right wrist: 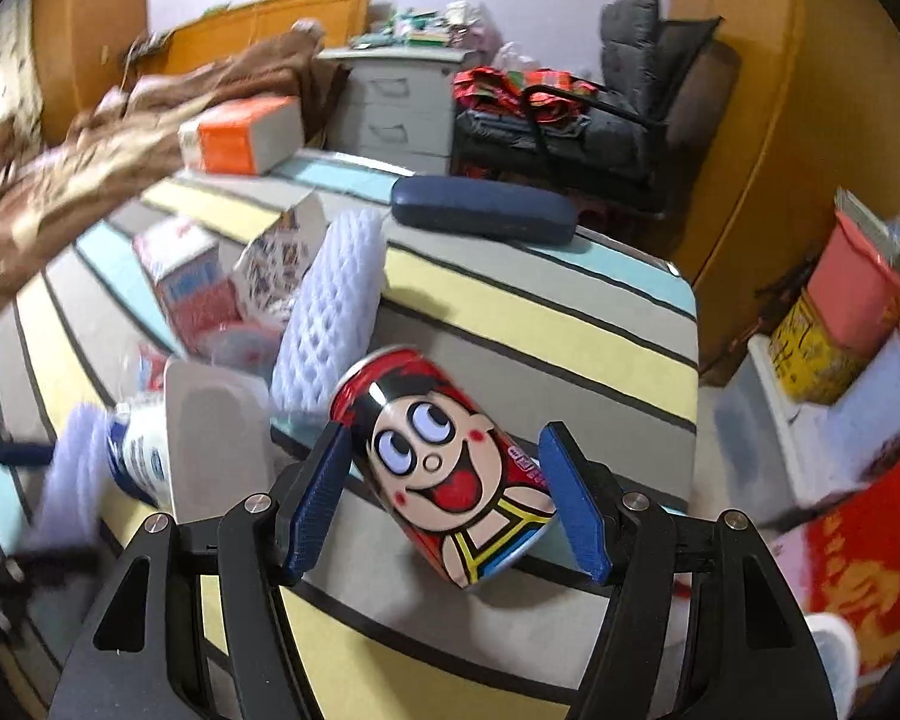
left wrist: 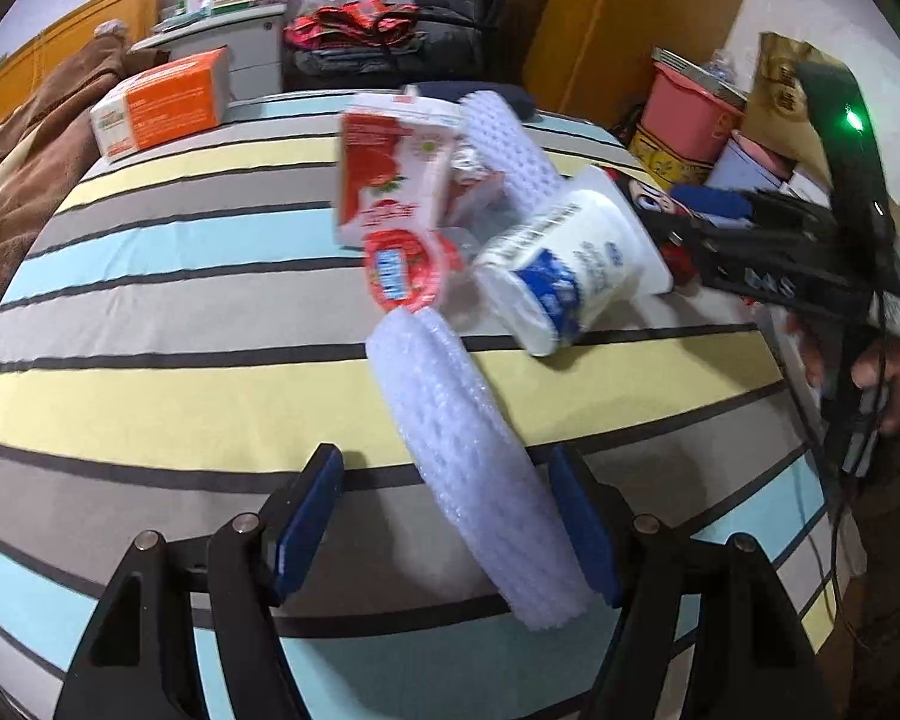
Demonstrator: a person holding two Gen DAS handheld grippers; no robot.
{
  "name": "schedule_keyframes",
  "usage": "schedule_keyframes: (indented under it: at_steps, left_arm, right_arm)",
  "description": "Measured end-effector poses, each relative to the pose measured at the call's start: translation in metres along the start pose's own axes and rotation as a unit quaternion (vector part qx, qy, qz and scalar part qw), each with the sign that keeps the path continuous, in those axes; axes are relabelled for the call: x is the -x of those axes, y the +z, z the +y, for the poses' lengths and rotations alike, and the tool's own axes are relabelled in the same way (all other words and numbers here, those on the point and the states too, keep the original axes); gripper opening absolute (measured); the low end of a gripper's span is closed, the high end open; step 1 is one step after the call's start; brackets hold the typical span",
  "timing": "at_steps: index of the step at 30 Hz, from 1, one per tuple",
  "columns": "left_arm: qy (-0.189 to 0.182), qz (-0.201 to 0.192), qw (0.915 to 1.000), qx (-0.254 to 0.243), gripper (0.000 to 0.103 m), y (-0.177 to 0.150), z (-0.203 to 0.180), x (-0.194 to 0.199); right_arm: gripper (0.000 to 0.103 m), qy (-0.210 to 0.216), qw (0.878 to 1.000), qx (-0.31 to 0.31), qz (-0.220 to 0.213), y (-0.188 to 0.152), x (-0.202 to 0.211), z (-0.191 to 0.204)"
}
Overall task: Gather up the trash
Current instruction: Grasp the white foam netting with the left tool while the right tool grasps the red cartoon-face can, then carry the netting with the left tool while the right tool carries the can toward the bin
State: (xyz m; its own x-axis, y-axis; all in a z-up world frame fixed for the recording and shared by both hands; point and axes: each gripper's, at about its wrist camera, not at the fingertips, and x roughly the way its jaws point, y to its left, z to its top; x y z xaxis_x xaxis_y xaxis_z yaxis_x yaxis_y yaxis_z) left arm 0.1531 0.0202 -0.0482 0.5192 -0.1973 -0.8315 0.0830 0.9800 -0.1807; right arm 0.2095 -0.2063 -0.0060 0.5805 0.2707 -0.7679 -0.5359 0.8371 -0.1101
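Trash lies on a striped bed (left wrist: 150, 312). In the left wrist view my left gripper (left wrist: 444, 534) is open, its blue pads astride a white foam net sleeve (left wrist: 480, 480) that leans against the right pad. Beyond lie a red strawberry carton (left wrist: 390, 174), a red lid (left wrist: 408, 270), a white yogurt tub (left wrist: 570, 264) and a second foam net (left wrist: 510, 144). In the right wrist view my right gripper (right wrist: 444, 504) is open around a red cartoon-face can (right wrist: 444, 468) lying on the bed. The right gripper also shows in the left wrist view (left wrist: 714, 222).
An orange and white box (left wrist: 162, 102) sits at the bed's far left beside a brown blanket (left wrist: 24, 138). A dark blue case (right wrist: 486, 207) lies near the far edge. A grey drawer unit (right wrist: 396, 102), a chair with red bags (right wrist: 570, 108) and pink and yellow containers (right wrist: 834, 312) stand around the bed.
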Motion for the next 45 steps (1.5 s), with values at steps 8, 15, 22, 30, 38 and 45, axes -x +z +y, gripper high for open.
schedule_keyframes:
  at_steps: [8,15,22,30,38,45]
  left_arm:
    - [-0.008,-0.007,0.9992,0.038,0.061,0.002,0.022,0.002]
    - [-0.014,-0.012,0.9984,0.052,0.054,0.005,0.024,0.000]
    - [-0.010,-0.018,0.9981,0.059,0.042,0.013,0.027,-0.004]
    - [-0.026,-0.022,0.9987,0.038,0.041,0.011,0.014,-0.004]
    - [-0.035,-0.039,0.9984,0.020,0.041,0.013,-0.003,0.007]
    - [-0.049,-0.066,0.9966,-0.013,0.041,0.020,-0.026,0.027]
  right_arm:
    - [0.067,0.044,0.998,-0.038,0.031,0.004,0.003,-0.003]
    - [0.066,0.038,0.993,-0.095,0.060,0.004,-0.017,-0.004]
    - [0.054,0.024,0.990,-0.132,0.049,-0.005,-0.012,-0.006]
    - [0.054,0.018,0.986,-0.160,0.032,-0.018,-0.001,-0.008]
    - [0.054,0.016,0.980,-0.196,-0.001,-0.031,0.022,-0.015]
    - [0.054,0.010,0.976,-0.217,-0.028,-0.042,0.044,-0.014]
